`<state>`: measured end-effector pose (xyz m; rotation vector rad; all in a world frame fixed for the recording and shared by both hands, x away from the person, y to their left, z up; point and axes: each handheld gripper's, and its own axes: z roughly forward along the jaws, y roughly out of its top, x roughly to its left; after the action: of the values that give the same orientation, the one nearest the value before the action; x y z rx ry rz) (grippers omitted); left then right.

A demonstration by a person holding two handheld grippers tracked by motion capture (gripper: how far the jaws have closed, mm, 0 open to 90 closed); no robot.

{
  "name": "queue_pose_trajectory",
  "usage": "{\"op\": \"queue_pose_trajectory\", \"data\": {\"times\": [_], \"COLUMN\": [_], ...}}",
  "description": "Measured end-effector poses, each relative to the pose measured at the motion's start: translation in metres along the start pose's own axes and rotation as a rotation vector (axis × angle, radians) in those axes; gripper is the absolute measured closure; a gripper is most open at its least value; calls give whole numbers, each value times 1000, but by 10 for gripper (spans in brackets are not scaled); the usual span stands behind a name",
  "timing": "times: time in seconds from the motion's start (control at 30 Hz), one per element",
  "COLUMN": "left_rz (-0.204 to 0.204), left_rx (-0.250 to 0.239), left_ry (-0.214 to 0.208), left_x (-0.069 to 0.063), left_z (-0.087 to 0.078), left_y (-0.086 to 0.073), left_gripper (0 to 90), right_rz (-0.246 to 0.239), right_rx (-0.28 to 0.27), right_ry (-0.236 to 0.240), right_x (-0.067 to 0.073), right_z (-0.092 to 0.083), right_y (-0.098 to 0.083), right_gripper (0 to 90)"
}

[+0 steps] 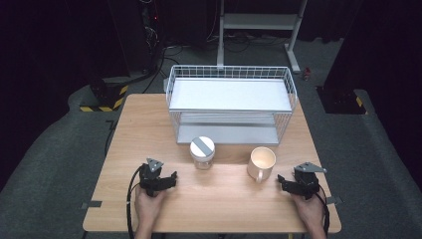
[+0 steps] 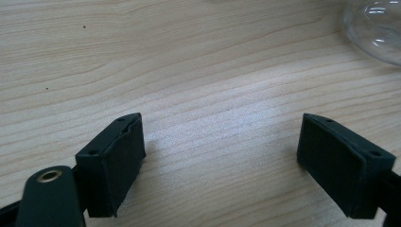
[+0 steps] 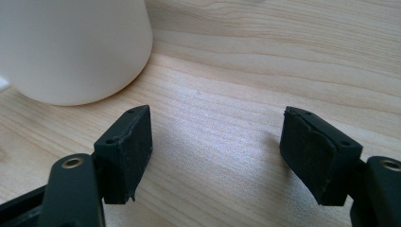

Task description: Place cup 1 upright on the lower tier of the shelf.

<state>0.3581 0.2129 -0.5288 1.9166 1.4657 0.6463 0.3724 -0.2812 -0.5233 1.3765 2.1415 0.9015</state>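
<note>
Both grippers, left and right, are being rested on the desk, fingers wide apart and empty, seemingly readied near the jar and mug.

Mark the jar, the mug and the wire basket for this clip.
jar (image 1: pixel 202 146), high view, on its white lid with the grey stripe.
mug (image 1: pixel 262 158), high view, on the cream inside near the rim.
wire basket (image 1: pixel 171 82), high view, on the left rim wire.
</note>
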Motion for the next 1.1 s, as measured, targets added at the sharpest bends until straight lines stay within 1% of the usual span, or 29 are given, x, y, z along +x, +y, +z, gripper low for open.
{"op": "queue_pose_trajectory", "data": {"times": [0.27,0.43,0.73,0.87,0.97,1.03,1.07,1.1], "left_rz": [-4,-14,-9,14,8,12,6,6], "left_rx": [0,1,7,-6,-18,-22,-26,-26], "left_ry": [1,12,11,-1,-16,-29,-37,-37], "left_x": [0,-2,-2,-3,-4,-5,-6,-6], "left_z": [0,0,-1,-3,-6,-9,-9,-9], "left_y": [0,0,0,-2,-4,-5,-5,-5], "left_gripper": [162,161,152,145,145,145,147,149], "right_rz": [0,2,1,0,0,0,-1,-1], "right_rx": [0,0,0,0,1,1,1,1], "right_ry": [0,0,0,2,1,2,2,2], "right_x": [0,0,0,0,0,0,0,0], "right_z": [0,0,0,0,0,0,0,0], "right_y": [0,0,0,0,0,0,0,0], "right_gripper": [262,262,262,262,262,262,262,262]}}
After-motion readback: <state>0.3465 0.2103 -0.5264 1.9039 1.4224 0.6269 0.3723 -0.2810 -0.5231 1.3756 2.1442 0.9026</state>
